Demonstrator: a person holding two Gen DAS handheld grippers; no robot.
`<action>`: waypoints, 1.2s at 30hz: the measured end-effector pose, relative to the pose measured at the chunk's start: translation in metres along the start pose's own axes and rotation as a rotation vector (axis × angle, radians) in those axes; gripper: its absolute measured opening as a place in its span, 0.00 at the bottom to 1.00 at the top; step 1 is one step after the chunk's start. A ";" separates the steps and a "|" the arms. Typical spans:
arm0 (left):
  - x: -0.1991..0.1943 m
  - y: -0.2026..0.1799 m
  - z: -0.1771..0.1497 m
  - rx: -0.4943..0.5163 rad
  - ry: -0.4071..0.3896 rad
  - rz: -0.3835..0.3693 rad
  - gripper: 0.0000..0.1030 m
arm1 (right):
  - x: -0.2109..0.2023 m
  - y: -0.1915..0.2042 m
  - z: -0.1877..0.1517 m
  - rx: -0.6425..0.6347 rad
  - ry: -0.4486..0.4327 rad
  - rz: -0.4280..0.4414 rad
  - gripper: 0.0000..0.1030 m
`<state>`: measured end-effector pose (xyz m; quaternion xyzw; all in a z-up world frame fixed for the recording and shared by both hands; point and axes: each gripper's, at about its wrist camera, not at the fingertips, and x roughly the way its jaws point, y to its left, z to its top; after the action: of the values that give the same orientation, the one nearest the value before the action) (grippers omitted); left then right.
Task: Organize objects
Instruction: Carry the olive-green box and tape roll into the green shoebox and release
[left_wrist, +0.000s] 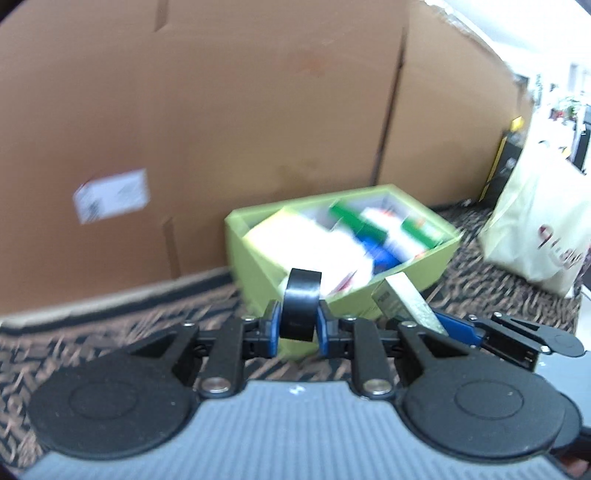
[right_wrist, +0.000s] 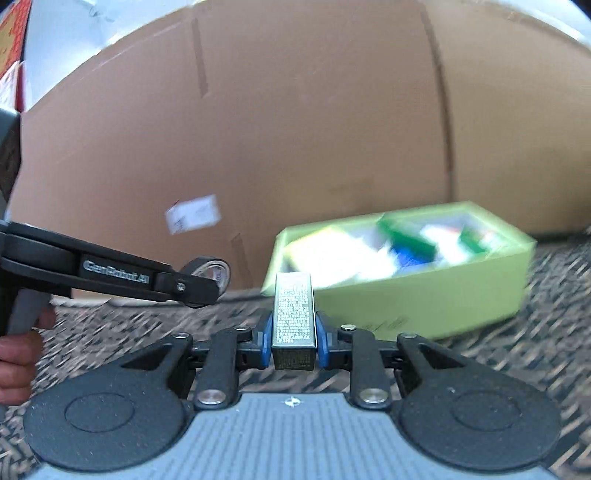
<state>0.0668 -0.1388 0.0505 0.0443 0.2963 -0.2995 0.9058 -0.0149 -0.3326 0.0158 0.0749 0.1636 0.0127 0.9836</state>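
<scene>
- Left hand-held gripper (left_wrist: 298, 325): clamped on a roll of black tape (left_wrist: 301, 304), held on edge at lower centre of the left wrist view, its flat faces against the pads.
- Right hand-held gripper (right_wrist: 294, 341): clamped on a small grey-green printed carton (right_wrist: 294, 312), at lower centre of the right wrist view.
- Carton's long axis runs forward along the fingers, far end pointing toward the green box (right_wrist: 424, 291) at right of centre. Tape's hole axis runs left to right.
- Green box sits on the patterned carpet (right_wrist: 517, 354), against a large cardboard box (right_wrist: 295, 129); it already holds several packages, too blurred to name.
- Risk, judged: 2 grippers converge on 1 box and could collide; both views show them close together.
- Risk, judged: a crowded box may leave the carton propped on the rim, and the tape could roll if released on edge.
</scene>
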 end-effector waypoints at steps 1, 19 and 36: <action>0.007 -0.007 0.009 -0.004 -0.006 -0.015 0.19 | 0.000 -0.006 0.005 -0.007 -0.021 -0.029 0.26; 0.172 -0.055 0.078 0.011 0.072 0.036 0.17 | 0.081 -0.074 0.041 -0.056 0.038 -0.192 0.26; 0.116 -0.013 0.033 -0.139 -0.104 0.004 1.00 | 0.042 -0.059 0.016 -0.128 -0.132 -0.248 0.88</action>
<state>0.1514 -0.2178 0.0139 -0.0335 0.2690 -0.2781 0.9215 0.0301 -0.3915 0.0084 -0.0081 0.1053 -0.1036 0.9890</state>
